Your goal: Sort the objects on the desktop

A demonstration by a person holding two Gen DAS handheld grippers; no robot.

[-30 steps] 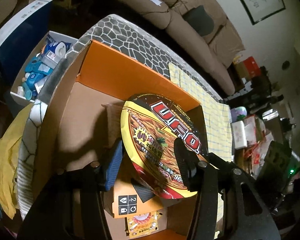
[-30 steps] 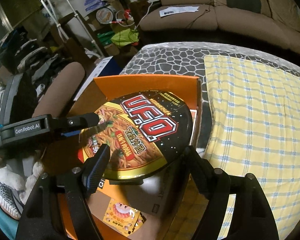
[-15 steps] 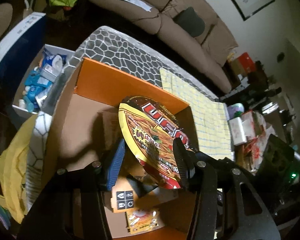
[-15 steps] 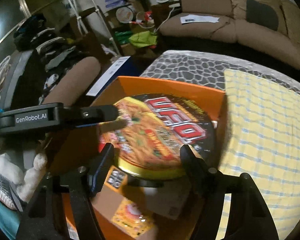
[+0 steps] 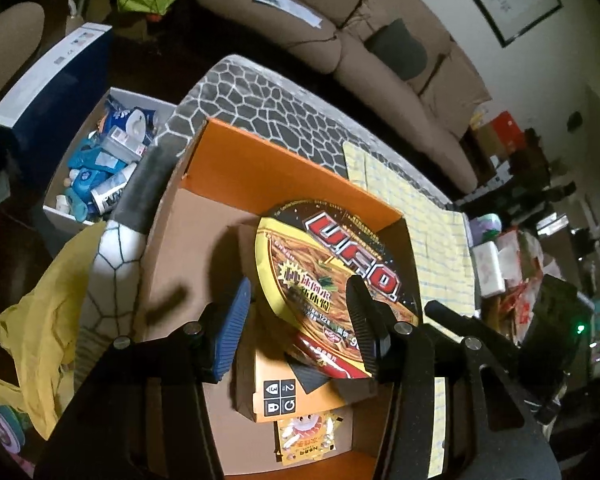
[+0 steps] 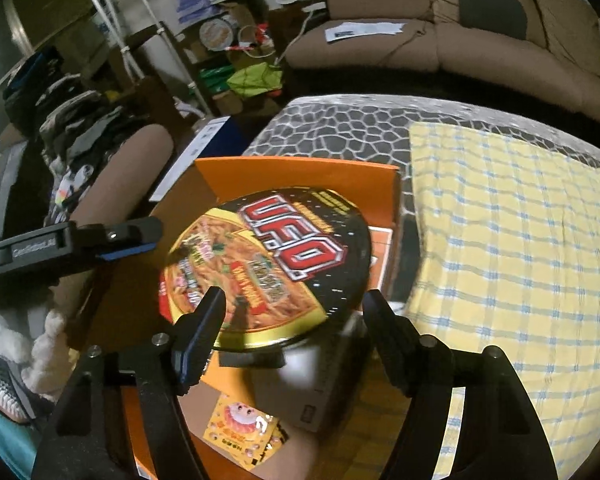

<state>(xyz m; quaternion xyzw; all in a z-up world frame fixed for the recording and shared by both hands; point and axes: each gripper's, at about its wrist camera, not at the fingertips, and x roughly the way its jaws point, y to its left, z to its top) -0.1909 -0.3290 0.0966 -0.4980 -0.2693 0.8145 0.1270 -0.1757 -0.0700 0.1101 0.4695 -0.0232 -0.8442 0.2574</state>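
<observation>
A round UFO noodle bowl (image 5: 328, 272) lies tilted inside an orange cardboard box (image 5: 276, 164), on top of a smaller orange box (image 5: 276, 396). It also shows in the right wrist view (image 6: 272, 260), inside the same orange box (image 6: 300, 172). My left gripper (image 5: 296, 320) is open and empty, above the bowl's near edge. My right gripper (image 6: 292, 320) is open and empty, just in front of the bowl. A yellow snack packet (image 5: 306, 438) lies at the box's near end, seen too in the right wrist view (image 6: 242, 428).
The box sits on a grey cobble-pattern table (image 5: 260, 96) with a yellow checked cloth (image 6: 520, 240) to its right. A white bin of toiletries (image 5: 100, 168) and a yellow bag (image 5: 40, 320) lie left of the table. A brown sofa (image 5: 372, 56) stands behind.
Both grippers have pulled back and up from the bowl. The bowl stays in the box, resting lower and tilted on the smaller box.
</observation>
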